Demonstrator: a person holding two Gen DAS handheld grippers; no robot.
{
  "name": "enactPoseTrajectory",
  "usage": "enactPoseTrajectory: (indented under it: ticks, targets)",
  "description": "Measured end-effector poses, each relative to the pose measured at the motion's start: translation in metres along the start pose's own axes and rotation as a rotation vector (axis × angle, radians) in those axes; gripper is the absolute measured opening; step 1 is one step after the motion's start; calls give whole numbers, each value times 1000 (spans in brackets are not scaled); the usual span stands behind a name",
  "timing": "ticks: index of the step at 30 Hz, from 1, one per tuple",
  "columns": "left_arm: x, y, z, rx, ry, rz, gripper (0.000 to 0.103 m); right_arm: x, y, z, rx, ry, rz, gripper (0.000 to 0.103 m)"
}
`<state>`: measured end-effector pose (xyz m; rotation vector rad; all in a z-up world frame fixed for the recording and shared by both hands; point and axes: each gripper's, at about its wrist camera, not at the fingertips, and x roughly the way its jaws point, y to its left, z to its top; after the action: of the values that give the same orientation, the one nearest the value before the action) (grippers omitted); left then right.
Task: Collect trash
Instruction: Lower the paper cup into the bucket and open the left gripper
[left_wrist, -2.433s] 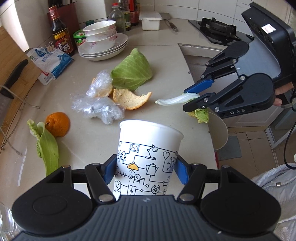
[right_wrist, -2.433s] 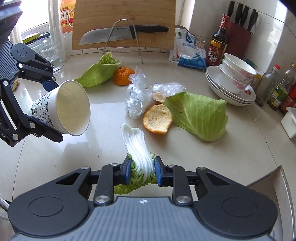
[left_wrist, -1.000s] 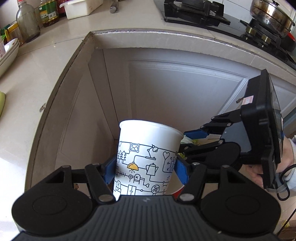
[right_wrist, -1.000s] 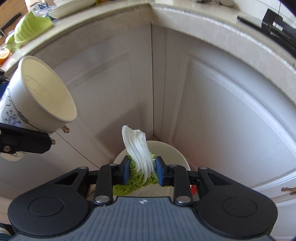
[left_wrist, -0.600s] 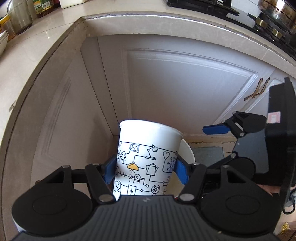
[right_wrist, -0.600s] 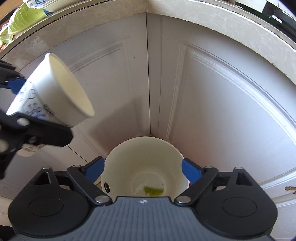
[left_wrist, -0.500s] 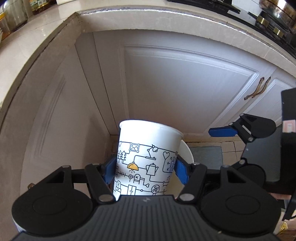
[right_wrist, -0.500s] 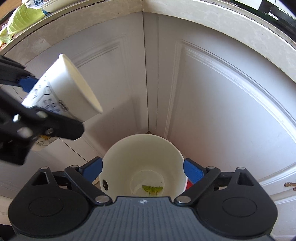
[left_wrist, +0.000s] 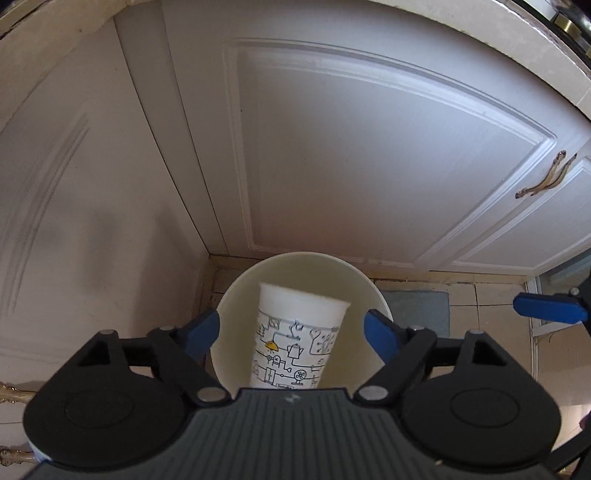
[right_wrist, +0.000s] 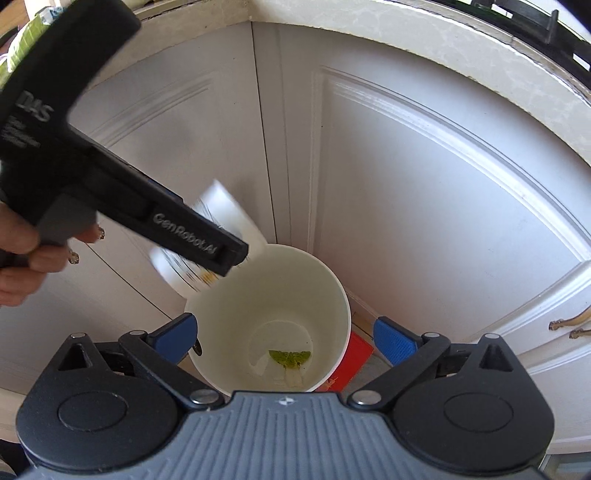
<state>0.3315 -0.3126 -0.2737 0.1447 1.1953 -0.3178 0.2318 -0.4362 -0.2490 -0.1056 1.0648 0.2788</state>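
Over the white bin (left_wrist: 236, 295) by the cabinet corner, the left tool (left_wrist: 291, 330), jaws just opened wide, has let go of the paper cup (left_wrist: 299, 332), now dropping inside. Keep both tools clear above the rim. The right tool (right_wrist: 288, 338) gapes empty; a leaf scrap (right_wrist: 290, 357) lies below, and blur hides the cup's landing.

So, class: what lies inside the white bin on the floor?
In the bin, a green leaf scrap lies on the bottom. The printed paper cup is dropping in; it hides whatever is beneath it.

White paper cup (left_wrist: 295, 332) with black line drawings; cream bin (left_wrist: 236, 295); blue pads (left_wrist: 201, 330).
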Motion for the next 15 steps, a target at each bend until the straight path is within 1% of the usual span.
enactPoseTrajectory:
  ticks: [5, 10, 15]
  targets:
    - [-4, 1, 2, 14, -12, 14, 87, 2, -3, 0, 18, -3, -1, 103]
    - [-16, 2, 3, 14, -33, 15, 89, -3, -5, -2, 26, -7, 3, 103]
    - [-35, -1, 5, 33, -65, 16, 89, -7, -7, 4, 15, -16, 5, 103]
